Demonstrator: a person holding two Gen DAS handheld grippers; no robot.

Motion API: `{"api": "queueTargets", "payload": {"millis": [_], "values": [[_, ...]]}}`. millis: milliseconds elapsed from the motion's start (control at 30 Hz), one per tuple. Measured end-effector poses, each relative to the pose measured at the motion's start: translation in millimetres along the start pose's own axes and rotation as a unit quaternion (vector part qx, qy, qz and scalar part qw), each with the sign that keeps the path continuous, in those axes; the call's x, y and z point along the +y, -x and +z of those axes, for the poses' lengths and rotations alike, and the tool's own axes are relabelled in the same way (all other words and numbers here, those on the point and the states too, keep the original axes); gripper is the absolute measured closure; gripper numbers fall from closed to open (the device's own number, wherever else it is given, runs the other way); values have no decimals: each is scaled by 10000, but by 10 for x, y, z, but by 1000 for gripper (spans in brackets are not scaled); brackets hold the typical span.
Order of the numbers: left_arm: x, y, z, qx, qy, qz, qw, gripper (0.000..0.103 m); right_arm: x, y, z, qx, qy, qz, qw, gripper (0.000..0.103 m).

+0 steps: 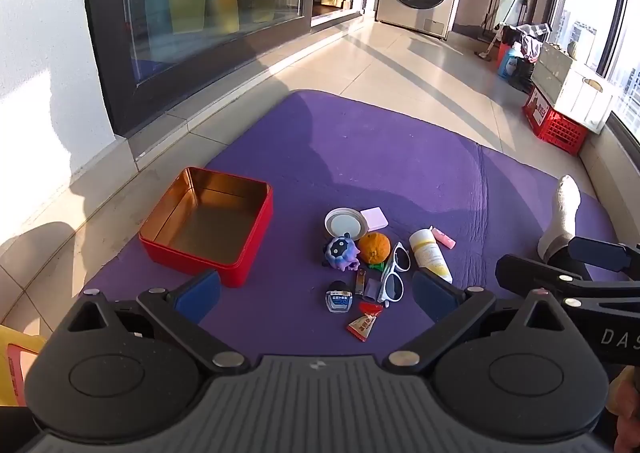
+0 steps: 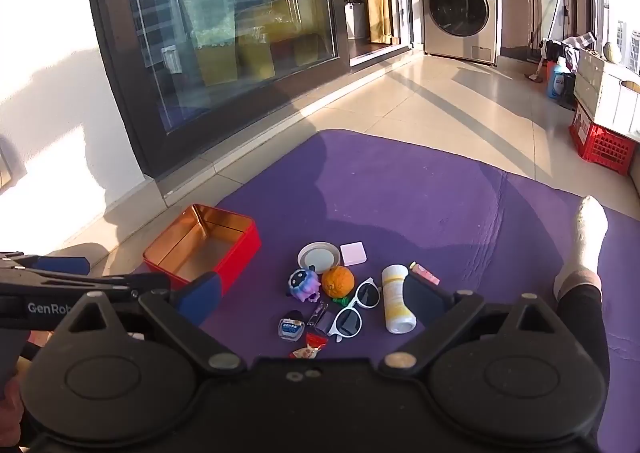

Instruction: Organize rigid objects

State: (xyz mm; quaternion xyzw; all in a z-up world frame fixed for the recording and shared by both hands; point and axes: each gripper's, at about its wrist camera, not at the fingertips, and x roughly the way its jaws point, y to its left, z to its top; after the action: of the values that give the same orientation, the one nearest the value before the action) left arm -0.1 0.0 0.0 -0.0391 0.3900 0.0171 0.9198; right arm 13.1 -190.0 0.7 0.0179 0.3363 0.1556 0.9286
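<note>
Both grippers hover above the near edge of a purple floor mat (image 1: 360, 157), angled down at a loose cluster of small things. The left gripper (image 1: 316, 291) has its blue-padded jaws spread wide with nothing between them; the right gripper (image 2: 316, 299) is likewise wide open and empty, so nothing has been picked up yet.

The open red rectangular tin with a gold interior (image 1: 208, 229) sits on the mat's left edge, lid off and empty, apparently placed there as the container the objects will go into. To its right lies the cluster: at the far side a round white-and-metal jar lid (image 1: 345, 224) touching a pale pink square case (image 1: 374, 219); nearer, a purple and blue toy figure (image 1: 340, 252) just beside an orange fruit (image 1: 374, 248); then white-framed sunglasses (image 1: 394, 273) next to a white and yellow tube (image 1: 430, 255), with a small pink stick (image 1: 443, 237) at its far end. Nearest are a small blue-labelled counter (image 1: 339, 299), a metal nail clipper (image 1: 361, 279) and a red wrapped sweet (image 1: 364, 323).

A person's white-socked foot (image 1: 562, 213) rests on the mat at the right, well apart from the cluster
</note>
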Motion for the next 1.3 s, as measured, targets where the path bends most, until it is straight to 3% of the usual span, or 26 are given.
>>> {"api": "queueTargets", "payload": {"millis": [633, 1300], "values": [[83, -34, -8, 91, 323, 140, 9993, 0, 2, -56, -29, 138, -21, 59, 9999, 6], [51, -19, -8, 51, 254, 145, 9996, 0, -53, -37, -47, 126, -129, -18, 9998, 6]]}}
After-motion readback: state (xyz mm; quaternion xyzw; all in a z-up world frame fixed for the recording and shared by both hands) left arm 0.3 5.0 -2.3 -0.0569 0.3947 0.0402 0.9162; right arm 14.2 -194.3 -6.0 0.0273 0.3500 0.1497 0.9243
